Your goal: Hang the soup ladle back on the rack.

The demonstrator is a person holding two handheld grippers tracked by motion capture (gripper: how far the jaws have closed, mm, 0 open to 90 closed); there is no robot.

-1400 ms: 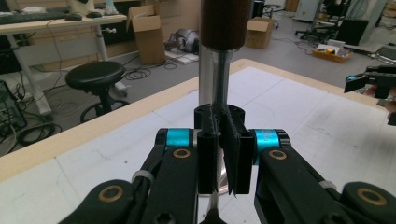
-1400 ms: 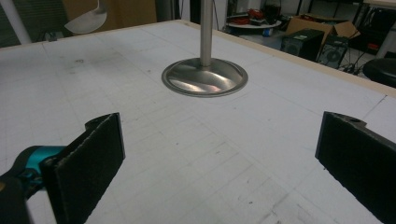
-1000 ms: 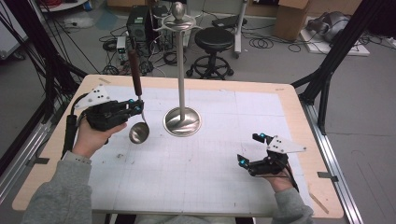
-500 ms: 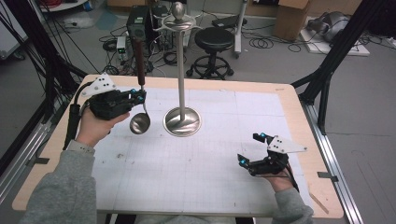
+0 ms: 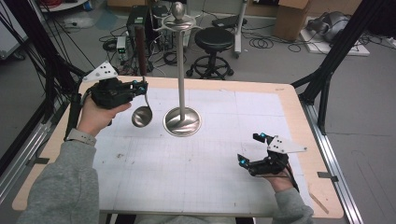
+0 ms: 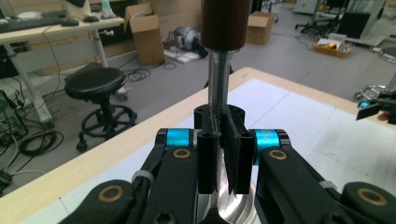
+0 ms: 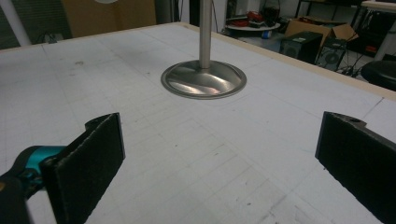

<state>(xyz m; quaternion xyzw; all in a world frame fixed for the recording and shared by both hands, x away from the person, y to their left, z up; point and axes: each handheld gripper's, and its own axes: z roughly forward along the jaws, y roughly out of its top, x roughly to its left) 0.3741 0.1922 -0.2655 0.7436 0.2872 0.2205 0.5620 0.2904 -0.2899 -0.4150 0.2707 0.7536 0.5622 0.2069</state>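
Moved: ladle raised, carried back beside the stand | left gripper clenched on its shaft, bowl hanging clear of table | right gripper released, idle | hanging judged next.

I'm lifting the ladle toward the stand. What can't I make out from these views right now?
- Ladle bowl: in the left gripper view the left gripper covers nearly all of it.
- Ladle handle end: cut off by the top edge in the left gripper view; whether it has a hanging hole I cannot tell.
- Stand hooks: small in the high view; the right gripper view's top edge cuts off the pole.
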